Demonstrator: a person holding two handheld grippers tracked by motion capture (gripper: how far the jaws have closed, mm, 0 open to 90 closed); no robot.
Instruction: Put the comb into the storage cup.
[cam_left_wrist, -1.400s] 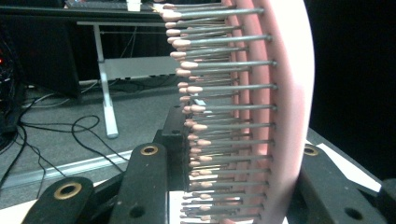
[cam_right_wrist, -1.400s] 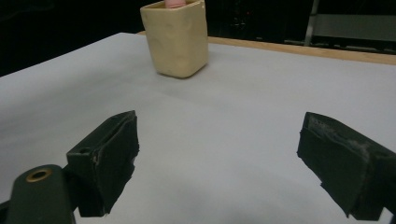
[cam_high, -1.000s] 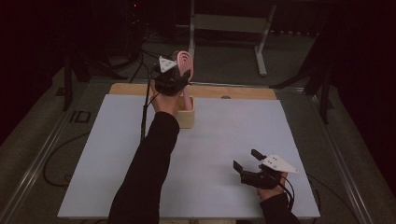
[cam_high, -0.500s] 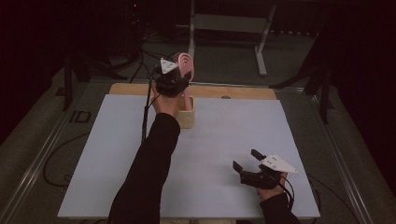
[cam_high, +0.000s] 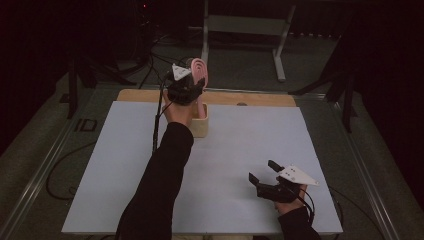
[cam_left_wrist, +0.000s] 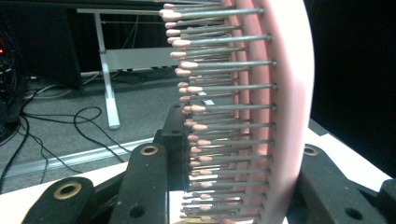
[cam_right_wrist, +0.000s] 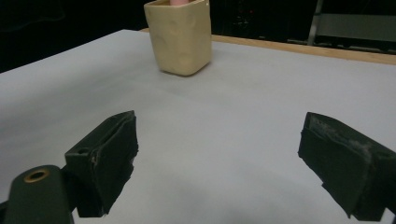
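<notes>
Holding steady: left gripper (cam_high: 192, 80) w/ hairbrush (cam_high: 199, 75), unchanged.

In the left gripper view the pink hairbrush (cam_left_wrist: 261, 116) runs off the top and bottom edges, so we cannot see its handle. From above, our left hand (cam_high: 176, 111) covers part of the beige cup (cam_high: 200, 125), hiding how deep the hairbrush sits in that cup.
</notes>
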